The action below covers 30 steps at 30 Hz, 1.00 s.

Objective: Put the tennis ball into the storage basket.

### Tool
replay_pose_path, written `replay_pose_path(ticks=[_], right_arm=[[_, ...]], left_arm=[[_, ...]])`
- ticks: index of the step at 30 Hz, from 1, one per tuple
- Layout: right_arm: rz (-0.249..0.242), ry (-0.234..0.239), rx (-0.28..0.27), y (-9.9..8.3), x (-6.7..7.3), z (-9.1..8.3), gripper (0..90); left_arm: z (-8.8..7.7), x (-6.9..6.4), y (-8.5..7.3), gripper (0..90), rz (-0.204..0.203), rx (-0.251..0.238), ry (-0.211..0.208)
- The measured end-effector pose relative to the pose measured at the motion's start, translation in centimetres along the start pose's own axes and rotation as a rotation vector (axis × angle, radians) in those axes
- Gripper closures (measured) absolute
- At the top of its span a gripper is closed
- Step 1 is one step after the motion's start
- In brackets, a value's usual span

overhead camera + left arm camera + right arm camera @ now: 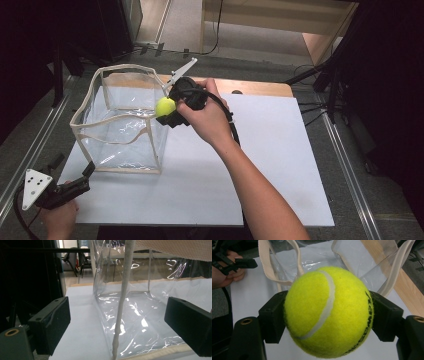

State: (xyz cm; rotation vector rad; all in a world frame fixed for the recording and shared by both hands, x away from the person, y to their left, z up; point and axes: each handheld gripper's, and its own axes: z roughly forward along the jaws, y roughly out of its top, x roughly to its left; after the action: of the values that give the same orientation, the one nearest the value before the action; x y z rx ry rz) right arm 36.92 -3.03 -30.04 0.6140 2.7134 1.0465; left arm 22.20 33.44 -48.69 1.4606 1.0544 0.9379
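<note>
We clamp the tennis ball (165, 106) in our right gripper (169, 111) at frame centre, beside the clear bag (120, 125); our left gripper (75, 182), lower left, gapes empty.

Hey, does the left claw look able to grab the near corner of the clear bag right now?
Probably yes: the left claw is open, with the clear bag corner seam between its jaws.

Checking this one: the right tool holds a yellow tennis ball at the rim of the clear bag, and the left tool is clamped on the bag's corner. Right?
Not quite. The left tool is open, its jaws apart on either side of the clear bag's corner seam, as the left gripper view shows. The right tool does hold the tennis ball at the rim.
</note>
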Motion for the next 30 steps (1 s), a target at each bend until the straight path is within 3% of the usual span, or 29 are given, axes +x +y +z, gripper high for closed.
replay_pose_path(ticks=[18,30], right_arm=[[0.001,-0.022,-0.006,2.3,-1.1,-0.1,23.6],[0.017,-0.034,0.001,3.3,-2.0,1.3,23.6]], left_arm=[[0.0,0.1,0.0,6.9,-0.002,0.000,-0.001],[0.0,0.1,0.0,6.9,-0.005,0.001,-0.003]])
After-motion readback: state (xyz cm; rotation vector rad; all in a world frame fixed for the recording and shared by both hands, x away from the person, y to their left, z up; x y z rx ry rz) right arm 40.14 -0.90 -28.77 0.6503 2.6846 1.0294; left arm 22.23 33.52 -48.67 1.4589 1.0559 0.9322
